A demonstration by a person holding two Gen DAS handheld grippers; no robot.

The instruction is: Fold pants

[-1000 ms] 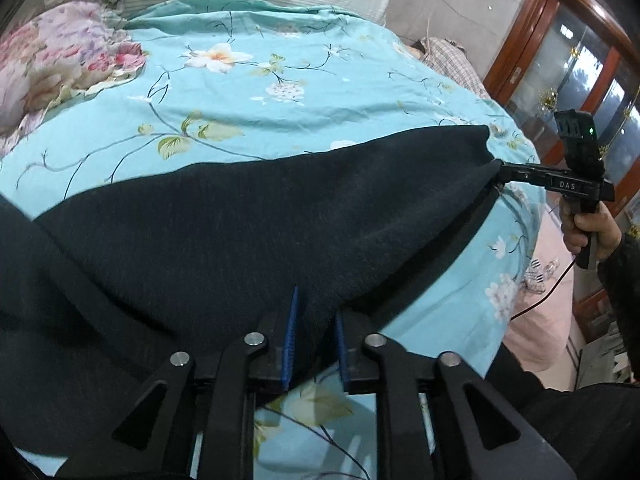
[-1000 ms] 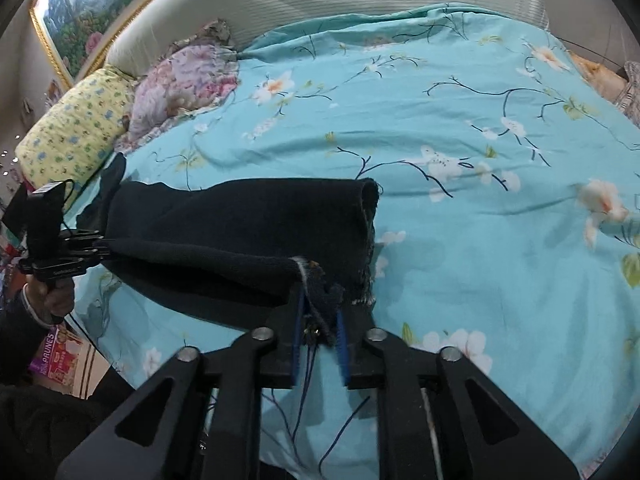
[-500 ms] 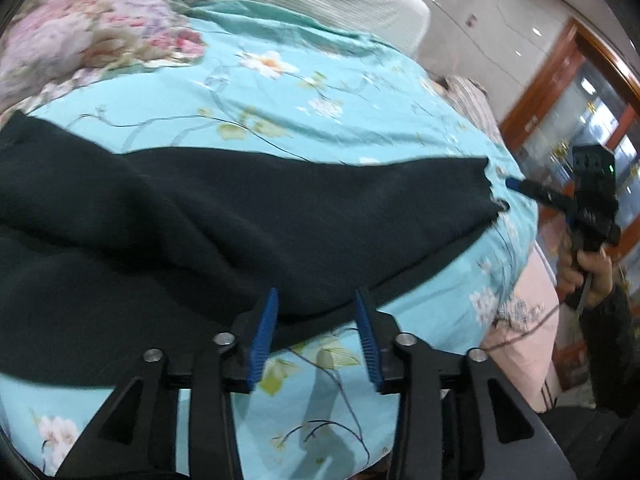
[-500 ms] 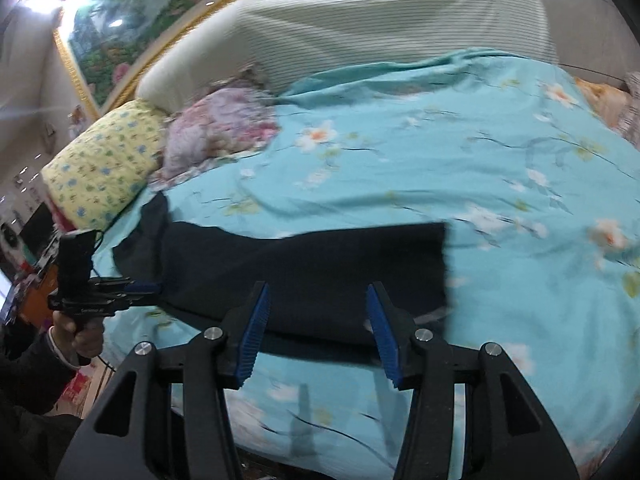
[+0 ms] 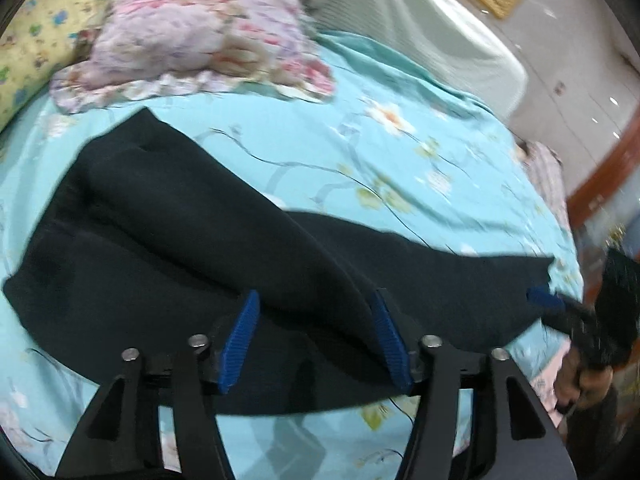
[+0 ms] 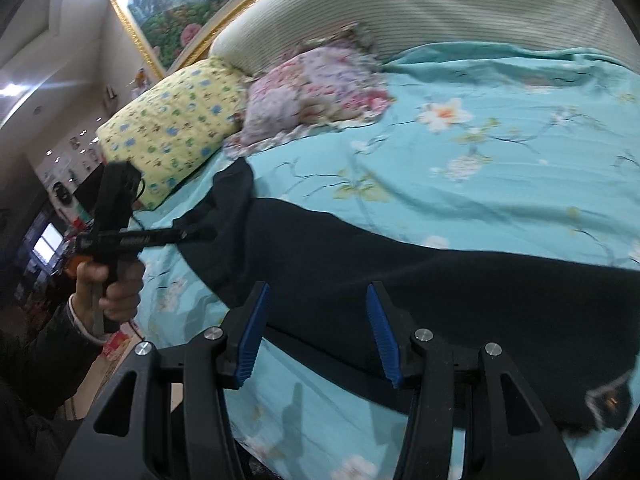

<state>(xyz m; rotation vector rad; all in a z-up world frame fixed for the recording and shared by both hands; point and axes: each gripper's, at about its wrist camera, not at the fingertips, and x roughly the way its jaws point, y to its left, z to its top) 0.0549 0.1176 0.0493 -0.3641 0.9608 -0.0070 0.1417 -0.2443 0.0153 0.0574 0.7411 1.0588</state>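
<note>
The dark pants (image 5: 208,240) lie doubled lengthwise along the near side of the turquoise flowered bed cover (image 5: 360,140). The waist end points toward the pillows. My left gripper (image 5: 314,296) hovers over the cloth near that end. Its jaws are opening, and its blue pads (image 5: 242,340) press on nothing. In the right wrist view, the pants (image 6: 420,288) stretch across to the hem at the far right. My right gripper (image 6: 317,287) stands open above them, holding nothing. Each gripper shows in the other's view, the left gripper (image 6: 200,234) at the left and the right gripper (image 5: 540,298) at the right.
A pink floral pillow (image 5: 192,40) and a yellow patterned pillow (image 6: 172,128) lie against the pale ribbed headboard (image 6: 400,12). The bed's near edge runs just under both grippers. A person's hand (image 6: 116,280) grips the left handle beside it. A gold-framed painting (image 6: 180,4) hangs behind.
Both grippers were shut on the pants' edge. They have opened, let go and drawn back and upward. The pants now rest flat on the cover.
</note>
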